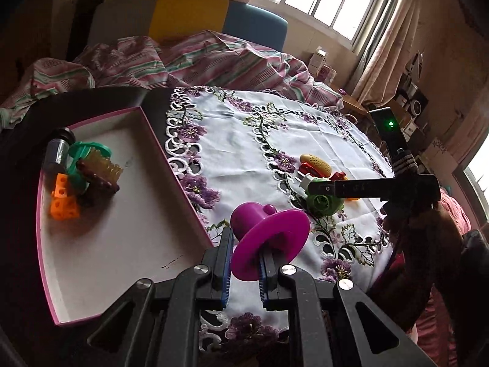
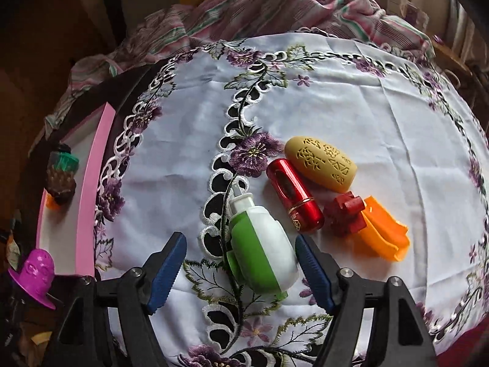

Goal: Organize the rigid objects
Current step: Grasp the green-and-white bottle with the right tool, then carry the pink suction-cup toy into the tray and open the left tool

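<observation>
My left gripper [image 1: 246,263] is shut on the brim of a magenta hat-shaped toy [image 1: 269,229], held just right of the pink-rimmed white box [image 1: 101,229]; the toy also shows in the right wrist view [image 2: 35,275]. My right gripper [image 2: 240,244] stands open over a green and white bottle-shaped toy [image 2: 262,253], one finger on each side, the pads clear of it. Beside it lie a red cylinder [image 2: 293,195], a tan perforated oval [image 2: 321,162], a dark red block [image 2: 347,211] and an orange scoop [image 2: 382,235].
In the box's far corner sit orange cubes [image 1: 64,205], a green round piece [image 1: 82,159], a brown comb-like piece [image 1: 101,174] and a small jar [image 1: 58,150]. An embroidered white cloth [image 2: 336,91] covers the table. A striped blanket [image 1: 198,58] lies behind.
</observation>
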